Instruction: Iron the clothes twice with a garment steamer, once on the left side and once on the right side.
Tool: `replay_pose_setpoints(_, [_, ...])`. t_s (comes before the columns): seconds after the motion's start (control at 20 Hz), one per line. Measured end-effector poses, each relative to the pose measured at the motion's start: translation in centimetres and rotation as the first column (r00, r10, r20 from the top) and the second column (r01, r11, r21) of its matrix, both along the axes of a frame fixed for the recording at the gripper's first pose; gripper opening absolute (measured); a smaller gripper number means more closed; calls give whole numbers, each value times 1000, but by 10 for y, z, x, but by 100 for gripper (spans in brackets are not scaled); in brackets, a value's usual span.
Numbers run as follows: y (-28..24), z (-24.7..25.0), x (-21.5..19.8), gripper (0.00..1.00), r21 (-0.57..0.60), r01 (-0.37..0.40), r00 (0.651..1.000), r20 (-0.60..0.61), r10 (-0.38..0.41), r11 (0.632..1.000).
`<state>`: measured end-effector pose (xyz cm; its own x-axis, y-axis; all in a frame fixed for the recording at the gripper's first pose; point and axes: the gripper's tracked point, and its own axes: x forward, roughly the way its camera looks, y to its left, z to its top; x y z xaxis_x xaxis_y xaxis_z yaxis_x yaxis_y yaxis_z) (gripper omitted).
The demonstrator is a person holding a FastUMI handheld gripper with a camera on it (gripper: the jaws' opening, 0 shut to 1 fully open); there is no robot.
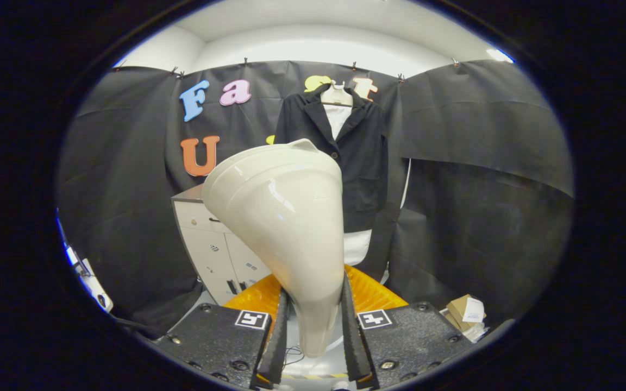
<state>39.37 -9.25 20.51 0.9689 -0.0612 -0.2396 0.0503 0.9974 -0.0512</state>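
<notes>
A dark jacket [357, 157] over a white shirt hangs on the booth wall, well beyond the fingers. Nearer, the cream steamer head [286, 217] rises tilted left, its narrow neck pinched between both fingers of the gripper [314, 331]. A white cabinet [210, 244] stands behind it.

Black cloth wall [128, 179]; white ceiling [313, 32]; pale cabinet [210, 244] against cloth; cardboard box [465, 310] on floor.

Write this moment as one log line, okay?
gripper: shut on steamer head | jacket: hanging beyond on hanger, untouched | cabinet: behind steamer
</notes>
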Motion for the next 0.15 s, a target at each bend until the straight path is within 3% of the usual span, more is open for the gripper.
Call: replay_pose_setpoints(0.15, [1,-2,1,46,1,3,1000,4,-3,1000])
